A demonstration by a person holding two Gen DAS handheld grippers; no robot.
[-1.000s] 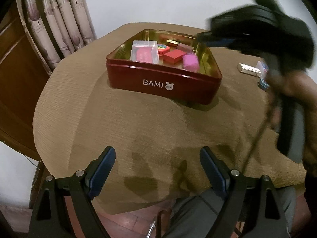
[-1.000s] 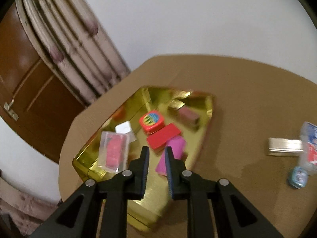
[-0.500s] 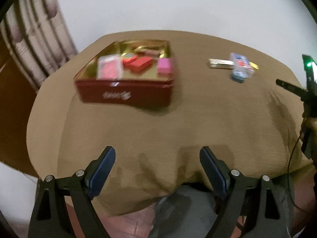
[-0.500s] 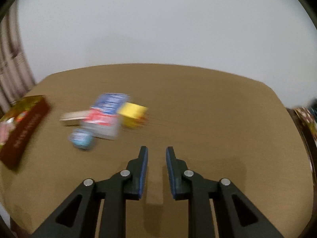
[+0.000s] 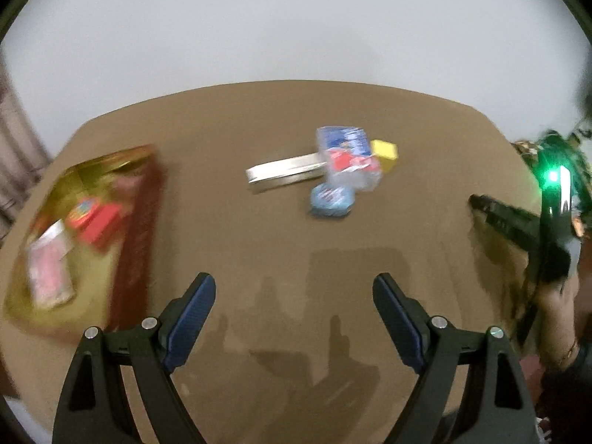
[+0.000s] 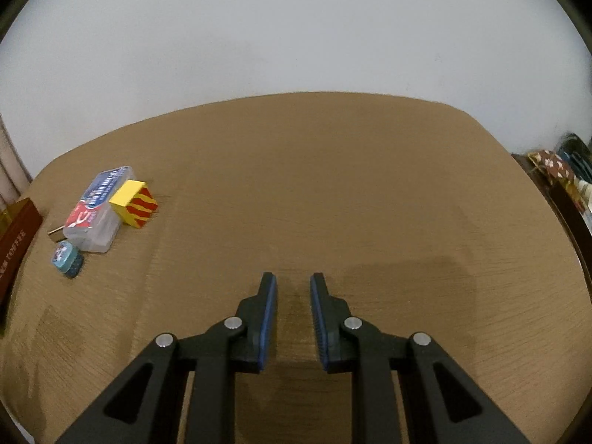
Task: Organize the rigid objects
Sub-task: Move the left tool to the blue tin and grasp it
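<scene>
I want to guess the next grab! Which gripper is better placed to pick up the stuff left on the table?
Probably the left gripper: jaws wide open, with the blue tin and clear box straight ahead. The right gripper sees them far off to its side.

Plain white wall [image 6: 296,29], brown tablecloth [image 6: 333,192], patterned clutter [image 6: 555,164] at right edge

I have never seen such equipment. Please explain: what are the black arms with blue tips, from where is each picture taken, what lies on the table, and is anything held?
They are two hand-held grippers, each carrying a camera that looks along its fingers. The left gripper is wide open; the right gripper has a narrow gap. Neither holds anything. On the brown table stand a red tin with small items inside, a clear plastic box, a yellow block, a small blue tin and a silver bar.
</scene>
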